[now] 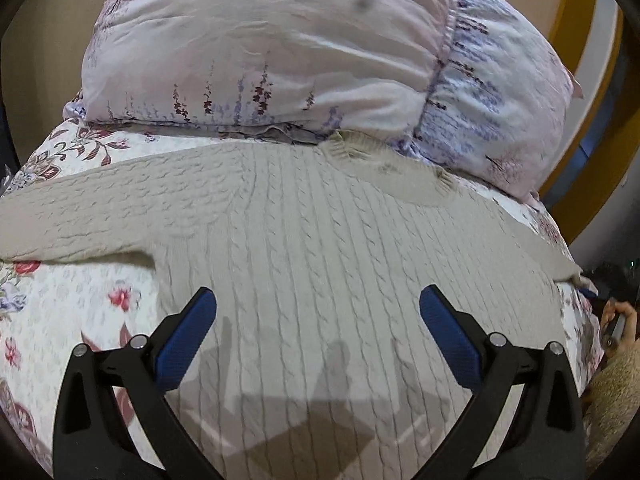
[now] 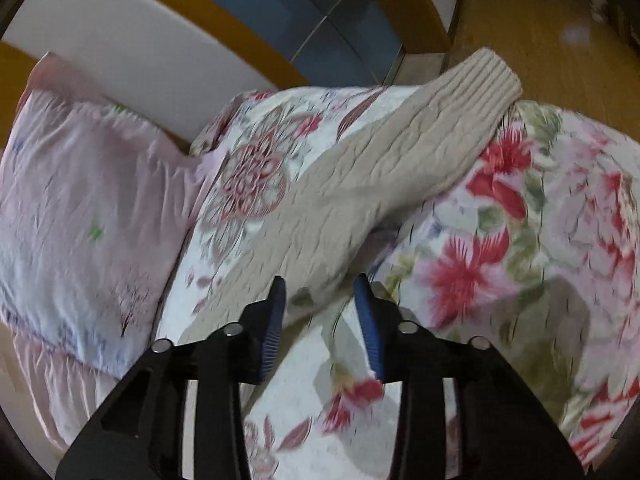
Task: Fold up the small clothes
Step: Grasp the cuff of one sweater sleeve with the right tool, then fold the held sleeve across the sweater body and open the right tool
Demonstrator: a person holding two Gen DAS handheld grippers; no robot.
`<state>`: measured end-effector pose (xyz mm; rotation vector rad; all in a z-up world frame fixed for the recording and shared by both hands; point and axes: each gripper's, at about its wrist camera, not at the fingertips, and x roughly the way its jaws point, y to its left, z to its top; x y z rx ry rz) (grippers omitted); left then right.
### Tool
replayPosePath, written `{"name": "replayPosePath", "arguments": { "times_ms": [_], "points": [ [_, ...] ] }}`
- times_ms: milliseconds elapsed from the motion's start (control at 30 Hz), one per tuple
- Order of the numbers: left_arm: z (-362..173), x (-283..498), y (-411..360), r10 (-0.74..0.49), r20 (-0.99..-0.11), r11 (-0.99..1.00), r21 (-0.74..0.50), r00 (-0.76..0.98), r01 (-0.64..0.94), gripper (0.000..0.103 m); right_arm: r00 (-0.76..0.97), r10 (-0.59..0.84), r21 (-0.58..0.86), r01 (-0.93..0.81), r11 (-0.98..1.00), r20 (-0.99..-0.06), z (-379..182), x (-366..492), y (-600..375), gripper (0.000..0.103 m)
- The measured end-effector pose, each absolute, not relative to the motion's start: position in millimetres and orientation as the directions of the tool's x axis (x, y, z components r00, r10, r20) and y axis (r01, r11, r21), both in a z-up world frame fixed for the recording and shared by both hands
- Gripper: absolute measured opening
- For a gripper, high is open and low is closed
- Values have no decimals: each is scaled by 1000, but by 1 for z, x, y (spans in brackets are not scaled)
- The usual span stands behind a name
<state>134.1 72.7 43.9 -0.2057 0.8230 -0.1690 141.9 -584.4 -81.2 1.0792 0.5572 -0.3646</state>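
A beige cable-knit sweater [image 1: 304, 248] lies spread flat on a floral bedspread [image 1: 80, 308], neckline toward the pillow, one sleeve stretched to the left. My left gripper [image 1: 318, 300] is wide open and empty above the sweater's lower body. In the right wrist view the other sleeve [image 2: 360, 184] runs diagonally up to its ribbed cuff [image 2: 486, 76] at the bed's edge. My right gripper [image 2: 320, 284] is partly open at the sleeve's lower edge, near the armpit; its blue pads straddle the knit without closing on it.
A pale floral pillow [image 1: 280, 52] lies at the head of the bed, also in the right wrist view [image 2: 80, 208]. A wooden headboard [image 2: 224, 12] and wooden floor [image 2: 560, 40] lie beyond the bedspread [image 2: 520, 240]. A person's hand [image 1: 616, 320] shows at the right edge.
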Motion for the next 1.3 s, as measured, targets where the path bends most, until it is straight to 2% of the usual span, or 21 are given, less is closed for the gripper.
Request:
{"name": "replayPosePath", "arguments": {
  "times_ms": [167,333,433,600,700,833,900,967,1100,1167,1233,1300],
  "points": [
    [40,152,79,-220,-723,964,-264,655,33,101,794,-79,696,572,434,-603,-83,140,-596,30],
    [38,158,79,-226,-721,963,-265,655,41,101,790,-114,665,576,475,-602,-84,143,-598,10],
    [39,158,77,-222,-708,967,-250,670,55,101,796,-173,611,566,554,-580,-68,144,-588,9],
    [42,157,79,-225,-687,967,-247,691,70,101,861,-230,483,454,749,-453,-9,145,-541,9],
    [44,157,81,-240,-676,960,-270,697,69,101,916,-155,435,318,842,-370,21,145,-497,9],
    [44,157,81,-252,-673,955,-288,695,67,101,945,63,402,75,912,-320,37,151,-423,9],
    [45,156,80,-262,-669,951,-300,696,70,101,912,206,372,-65,926,-355,29,158,-371,9],
    [45,155,79,-283,-663,944,-321,693,78,101,840,311,332,-168,928,-445,6,172,-320,9],
    [47,153,75,-314,-657,936,-334,686,108,101,722,356,285,-225,932,-593,-39,192,-266,10],
    [49,150,74,-330,-647,933,-335,687,133,101,683,389,342,-212,916,-618,-49,194,-268,14],
    [52,147,74,-352,-632,926,-342,691,159,101,667,435,436,-180,882,-605,-51,194,-283,30],
    [53,147,73,-374,-622,917,-356,688,177,101,672,456,496,-150,855,-583,-50,194,-297,40]
  ]
}}
